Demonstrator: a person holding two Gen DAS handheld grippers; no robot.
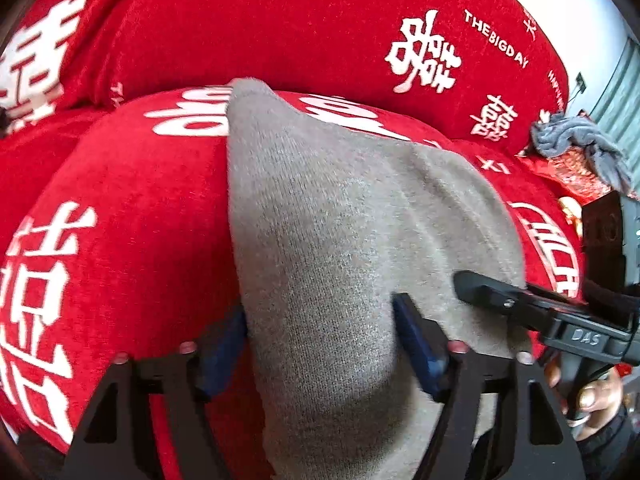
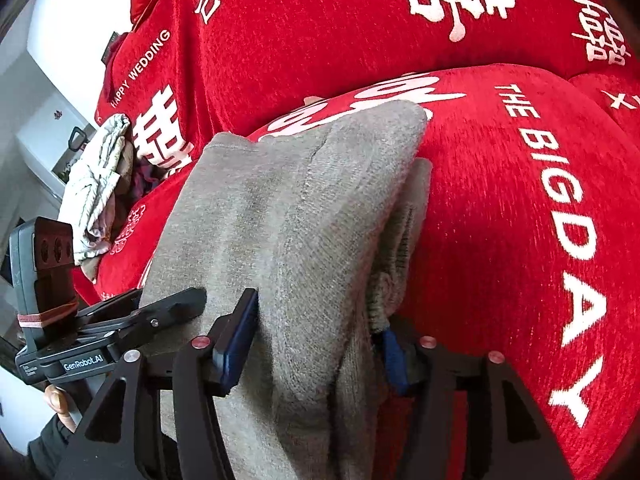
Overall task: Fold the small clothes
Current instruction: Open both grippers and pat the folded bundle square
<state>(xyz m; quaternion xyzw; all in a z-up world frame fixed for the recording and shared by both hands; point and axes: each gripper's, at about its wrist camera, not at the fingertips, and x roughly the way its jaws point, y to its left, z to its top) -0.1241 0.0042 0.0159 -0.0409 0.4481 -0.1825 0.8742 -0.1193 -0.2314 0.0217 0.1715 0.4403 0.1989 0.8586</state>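
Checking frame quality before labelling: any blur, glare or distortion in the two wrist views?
Left wrist view: strong fisheye bending and dark corner vignette; grey garment sharp, red cover lettering at the left edge smeared; bright washed-out patch top right. Right wrist view: same barrel distortion; white wall at left blown out; grey garment knit texture crisp, near fingers slightly soft. Even daylight, no hard shadows.

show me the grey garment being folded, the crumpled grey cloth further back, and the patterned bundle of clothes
grey garment (image 1: 340, 220): left wrist view, middle of its top layer.
crumpled grey cloth (image 1: 576, 140): left wrist view, centre of the heap.
patterned bundle (image 2: 100, 184): right wrist view, middle of its pale outer fabric.
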